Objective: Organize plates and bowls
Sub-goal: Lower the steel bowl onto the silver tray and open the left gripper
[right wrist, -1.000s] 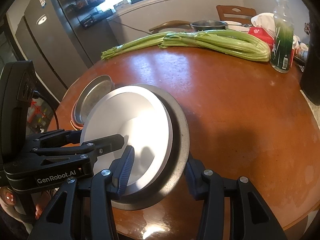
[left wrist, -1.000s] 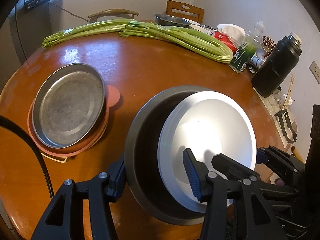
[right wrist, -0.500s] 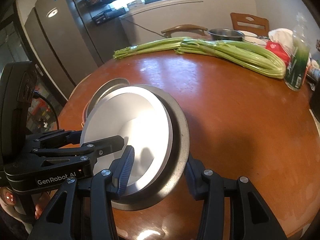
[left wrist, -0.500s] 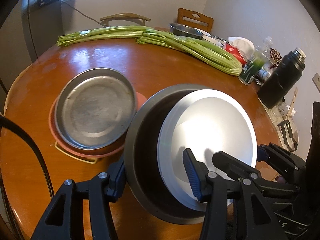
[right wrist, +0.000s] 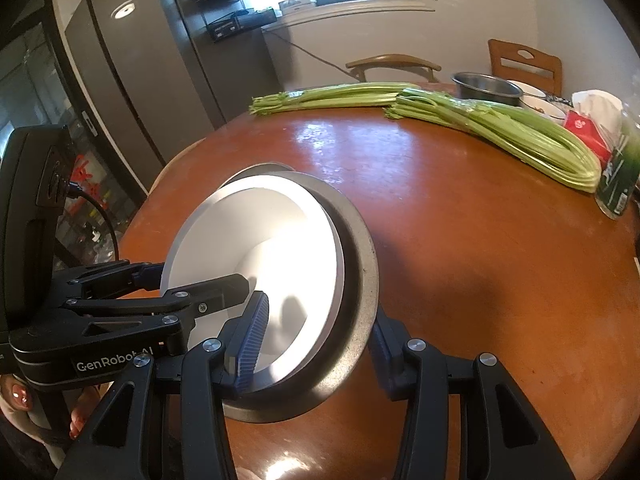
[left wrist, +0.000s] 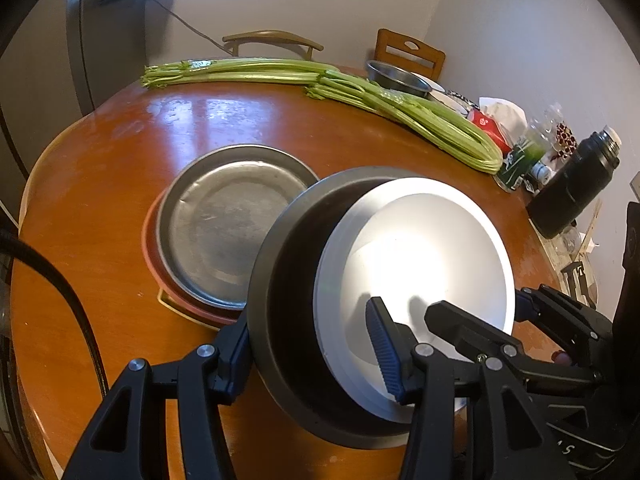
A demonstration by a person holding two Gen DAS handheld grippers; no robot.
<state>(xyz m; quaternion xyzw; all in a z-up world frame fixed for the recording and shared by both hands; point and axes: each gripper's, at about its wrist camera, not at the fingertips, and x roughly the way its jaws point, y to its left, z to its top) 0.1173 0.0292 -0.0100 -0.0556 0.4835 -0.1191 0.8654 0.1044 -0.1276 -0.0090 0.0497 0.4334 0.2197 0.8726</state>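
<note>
A white bowl [left wrist: 420, 248] nests in a grey metal bowl [left wrist: 288, 280], and both tilt above the round wooden table [left wrist: 100, 184]. My left gripper [left wrist: 310, 356] is shut on their left rims, one finger outside the grey bowl, the other inside the white one. My right gripper [right wrist: 316, 340] is shut on the opposite rims of the white bowl [right wrist: 280, 240] and the grey bowl [right wrist: 360, 264]. Each gripper appears in the other's view: the right gripper [left wrist: 484, 306] and the left gripper [right wrist: 194, 280]. A flat metal plate [left wrist: 224, 220] lies on a pink plate [left wrist: 154, 264], partly behind the held stack.
Long celery bunches [left wrist: 360, 92] lie across the far side of the table. A steel bowl [left wrist: 396, 76], a red packet [left wrist: 488, 126], a green bottle [left wrist: 520, 160] and a black flask [left wrist: 576, 184] crowd the right edge. Two chairs [left wrist: 272, 40] stand behind. A cabinet [right wrist: 132, 72] rises on the left.
Both grippers have carried the stacked bowls leftward and slightly up. The metal plate on the pink plate has drawn closer and now lies partly behind the grey bowl's rim.
</note>
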